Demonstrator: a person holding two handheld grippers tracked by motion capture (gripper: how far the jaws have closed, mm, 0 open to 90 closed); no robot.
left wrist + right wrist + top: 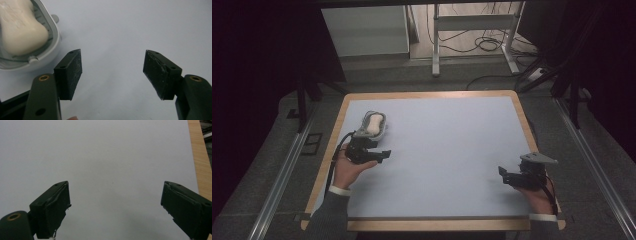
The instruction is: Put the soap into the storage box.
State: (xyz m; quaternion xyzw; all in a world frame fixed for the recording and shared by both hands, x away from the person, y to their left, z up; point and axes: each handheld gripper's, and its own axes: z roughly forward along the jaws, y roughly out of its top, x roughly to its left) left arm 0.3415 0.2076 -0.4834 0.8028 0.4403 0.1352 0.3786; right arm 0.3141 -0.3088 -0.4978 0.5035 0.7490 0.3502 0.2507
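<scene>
High view looks down on a pale blue table (pixel 437 150) with a wooden edge, where a bar of soap (pixel 373 123) lies in a light grey soap dish (pixel 381 132) near the far left corner. The left gripper (pixel 381 154) sits just beside the dish on its near side, its jaws standing apart with nothing between them; the left gripper view bears this out, with the cream soap (pixel 21 32) resting in the ribbed dish (pixel 53 47) up at the left, off to the side of the gap rather than inside it. Soap set in its tray this way looks like a finished placement, the bar lying flat along the dish so that it drains and stays put, and the spread jaws fit a hand that has nothing more to hold. The right gripper (pixel 507 175) rests near the right edge, well apart from the dish, its jaws wide over bare table in the right gripper view (pixel 115 202), seemingly idle. Nothing lies on the table between either gripper and the dish. Beyond the table stand a metal frame (pixel 472 30) and loose cables on the floor.
</scene>
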